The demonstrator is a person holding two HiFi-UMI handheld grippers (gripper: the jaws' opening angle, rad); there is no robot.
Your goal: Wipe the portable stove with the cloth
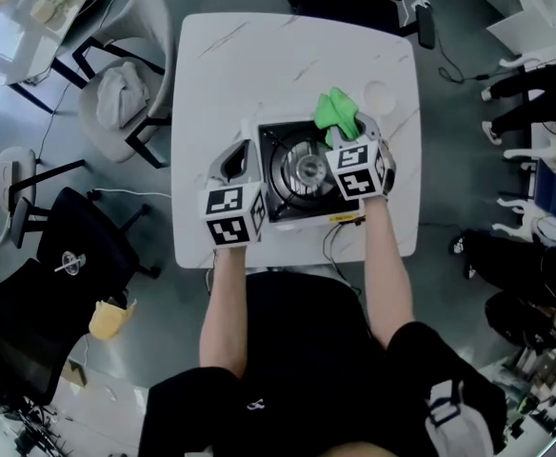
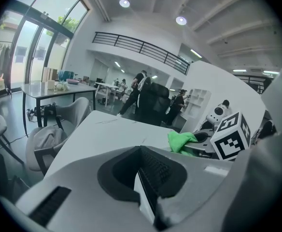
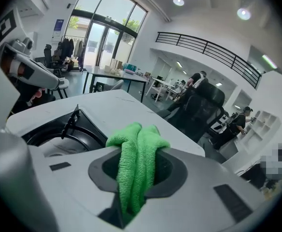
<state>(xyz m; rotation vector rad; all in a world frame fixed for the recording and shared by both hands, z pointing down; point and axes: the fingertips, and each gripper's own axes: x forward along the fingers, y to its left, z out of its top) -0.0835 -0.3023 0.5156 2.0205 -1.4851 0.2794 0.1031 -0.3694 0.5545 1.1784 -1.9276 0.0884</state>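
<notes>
The portable stove is black with a round silver burner. It sits near the front edge of the white table. My right gripper is shut on a bunched green cloth over the stove's far right corner. In the right gripper view the cloth hangs out of the gripper, with the stove's black top just left of it. My left gripper rests at the stove's left side, jaws together, with only a thin white sliver showing between them. It holds nothing that I can make out.
A grey chair with a cloth bundle stands left of the table, and a black office chair is at the near left. A cable hangs off the front edge. The person's body is close to that edge.
</notes>
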